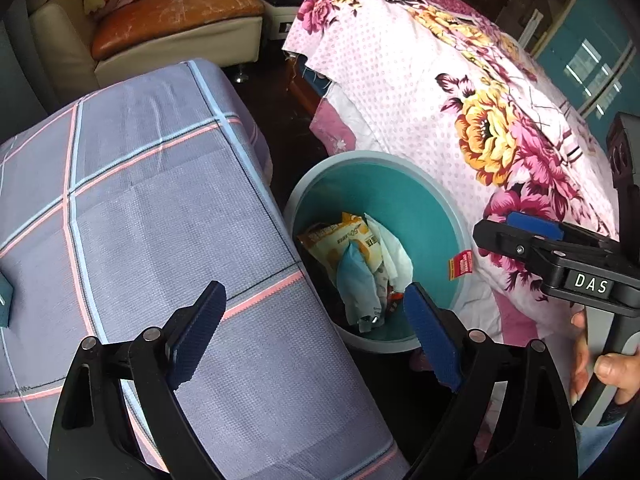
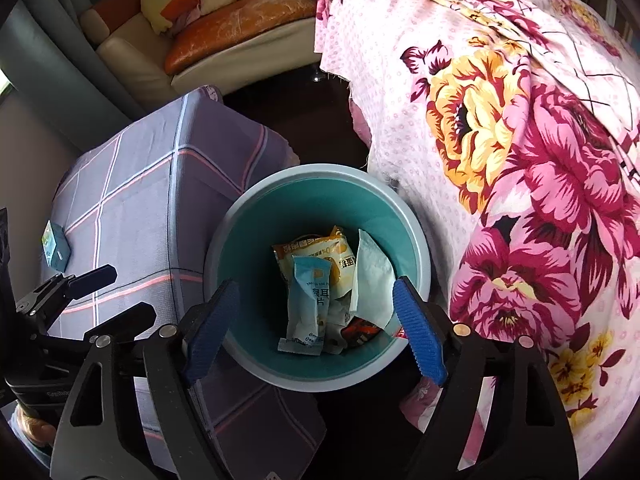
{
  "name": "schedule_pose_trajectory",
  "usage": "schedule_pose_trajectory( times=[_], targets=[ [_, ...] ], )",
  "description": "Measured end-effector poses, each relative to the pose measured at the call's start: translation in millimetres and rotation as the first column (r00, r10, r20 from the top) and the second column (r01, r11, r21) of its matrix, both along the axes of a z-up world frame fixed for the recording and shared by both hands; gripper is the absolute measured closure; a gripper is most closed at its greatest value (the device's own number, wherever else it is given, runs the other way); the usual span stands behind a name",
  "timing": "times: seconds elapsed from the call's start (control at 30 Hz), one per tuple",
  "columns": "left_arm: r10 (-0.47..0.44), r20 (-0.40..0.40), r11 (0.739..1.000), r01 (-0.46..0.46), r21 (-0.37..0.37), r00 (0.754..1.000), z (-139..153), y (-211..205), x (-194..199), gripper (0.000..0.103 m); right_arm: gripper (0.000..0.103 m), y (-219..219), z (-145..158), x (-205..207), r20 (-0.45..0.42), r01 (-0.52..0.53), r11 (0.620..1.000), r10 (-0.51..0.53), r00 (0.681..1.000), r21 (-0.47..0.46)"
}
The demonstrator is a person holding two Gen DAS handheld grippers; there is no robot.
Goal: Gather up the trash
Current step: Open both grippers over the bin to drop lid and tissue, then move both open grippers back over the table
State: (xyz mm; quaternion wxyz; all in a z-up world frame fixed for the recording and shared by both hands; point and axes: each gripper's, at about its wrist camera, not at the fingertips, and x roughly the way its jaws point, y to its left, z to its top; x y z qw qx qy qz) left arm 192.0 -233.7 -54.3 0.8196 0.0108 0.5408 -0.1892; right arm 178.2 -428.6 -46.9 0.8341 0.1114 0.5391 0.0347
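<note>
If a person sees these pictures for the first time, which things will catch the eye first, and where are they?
The big floral quilt, pink with yellow and magenta flowers, fills the right side. At the centre, between it and a grey-purple checked cover, stands a teal bin holding snack wrappers and white paper. In the foreground the right claw hangs open over the bin with nothing between its blue pads.
</note>
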Motion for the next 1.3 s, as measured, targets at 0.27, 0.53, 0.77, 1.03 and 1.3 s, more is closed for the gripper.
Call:
schedule_pose_trajectory(
  times=[0.27,0.53,0.77,1.03,1.3],
  targets=[
    [0.036,0.010,0.999,-0.035,-0.020,0.999,11,42,-16,0.012,0.025,37,14,-10,-0.015,-0.034,0.999,0.034,0.999,-0.021],
    [0.133,0.008,0.991,-0.133,-0.031,0.991,20,122,-39,0.012,0.025,113,22,-18,-0.033,-0.154,0.987,0.153,0.988,-0.036],
    [0.250,0.013,0.968,-0.249,-0.039,0.968,32,208,-59,0.012,0.025,190,32,-23,-0.035,-0.256,0.965,0.255,0.966,-0.053],
    [0.357,0.048,0.934,-0.356,-0.019,0.933,45,307,-93,0.012,0.025,283,41,-35,-0.053,-0.384,0.918,0.380,0.923,-0.103],
    [0.477,0.067,0.879,-0.477,-0.013,0.877,50,410,-123,0.012,0.025,364,37,-48,-0.078,-0.518,0.832,0.513,0.855,-0.199]
  ],
)
